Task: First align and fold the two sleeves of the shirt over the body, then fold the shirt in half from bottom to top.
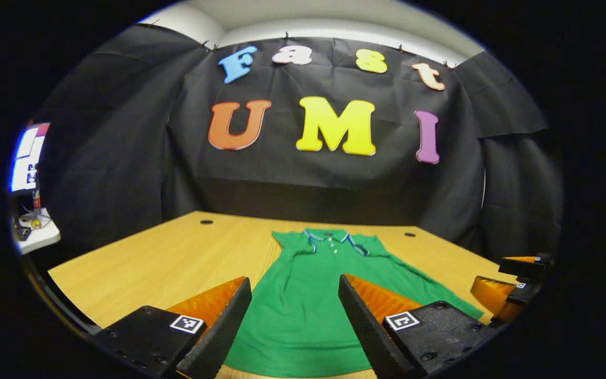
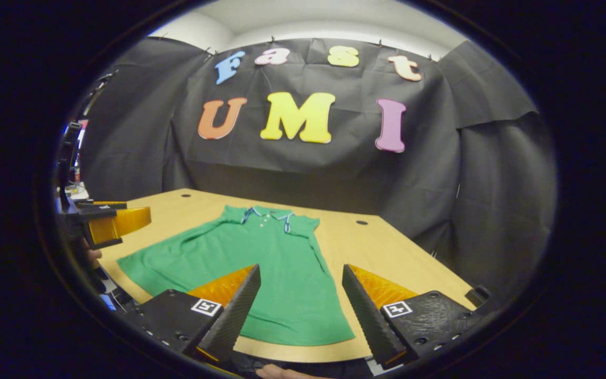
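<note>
A green polo shirt [image 1: 303, 305] lies flat on the wooden table [image 1: 177, 258], collar [image 1: 334, 239] at the far end and hem toward me. No sleeve sticks out sideways; both seem to lie against the body. My left gripper [image 1: 292, 287] hovers open over the shirt's lower half, holding nothing. In the right gripper view the shirt [image 2: 266, 263] spreads from the middle to the left, and my right gripper [image 2: 301, 271] stands open above its near right part, also holding nothing. The other gripper [image 2: 111, 223] shows at the left edge, and the right one [image 1: 513, 284] at the far right of the left gripper view.
Two small round holes [image 1: 206, 222] [image 1: 410, 235] sit near the table's far edge. A lit screen [image 1: 27, 158] and a white shelf with clutter [image 1: 34, 234] stand off to the left. Black cloth walls close in the back and sides.
</note>
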Demonstrator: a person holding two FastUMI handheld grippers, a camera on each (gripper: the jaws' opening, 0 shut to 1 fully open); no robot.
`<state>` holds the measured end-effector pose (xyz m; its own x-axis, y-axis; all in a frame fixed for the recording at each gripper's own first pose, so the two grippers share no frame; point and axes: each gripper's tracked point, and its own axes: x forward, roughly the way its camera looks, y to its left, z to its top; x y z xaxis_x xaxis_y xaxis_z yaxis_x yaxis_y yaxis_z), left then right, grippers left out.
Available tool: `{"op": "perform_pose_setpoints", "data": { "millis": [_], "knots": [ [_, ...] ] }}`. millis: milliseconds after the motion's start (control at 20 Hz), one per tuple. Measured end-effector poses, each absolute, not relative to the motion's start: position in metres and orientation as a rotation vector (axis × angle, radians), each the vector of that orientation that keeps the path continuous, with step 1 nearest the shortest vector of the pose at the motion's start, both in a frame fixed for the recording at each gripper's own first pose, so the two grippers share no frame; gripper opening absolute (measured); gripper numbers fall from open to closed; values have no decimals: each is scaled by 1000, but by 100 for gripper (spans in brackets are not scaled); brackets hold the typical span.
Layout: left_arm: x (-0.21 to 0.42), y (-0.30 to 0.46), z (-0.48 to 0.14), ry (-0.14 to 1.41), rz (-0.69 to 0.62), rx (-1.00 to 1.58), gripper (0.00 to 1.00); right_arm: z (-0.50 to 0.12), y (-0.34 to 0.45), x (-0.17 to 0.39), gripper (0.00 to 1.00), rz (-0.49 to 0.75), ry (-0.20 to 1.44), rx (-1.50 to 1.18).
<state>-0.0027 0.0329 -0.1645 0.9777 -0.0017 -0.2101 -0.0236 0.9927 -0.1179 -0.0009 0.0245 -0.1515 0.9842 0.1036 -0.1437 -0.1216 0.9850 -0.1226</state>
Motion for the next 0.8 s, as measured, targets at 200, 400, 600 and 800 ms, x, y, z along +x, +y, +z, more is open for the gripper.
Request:
{"op": "perform_pose_setpoints", "data": {
  "millis": [200, 400, 600, 800],
  "knots": [
    [1, 55, -225, 400, 44, -142, 100, -201, 10, 15, 97, 94, 284, -78],
    [1, 64, -232, 442, 46, -70, 100, -221, 9, 19, 95, 100, 356, -50],
    [-1, 70, -235, 472, 47, -58, 100, -222, 5, 19, 95, 104, 364, -37],
    [-12, 76, -238, 515, 55, -29, 100, -220, -13, 16, 95, 73, 355, -62]
  ]
}}
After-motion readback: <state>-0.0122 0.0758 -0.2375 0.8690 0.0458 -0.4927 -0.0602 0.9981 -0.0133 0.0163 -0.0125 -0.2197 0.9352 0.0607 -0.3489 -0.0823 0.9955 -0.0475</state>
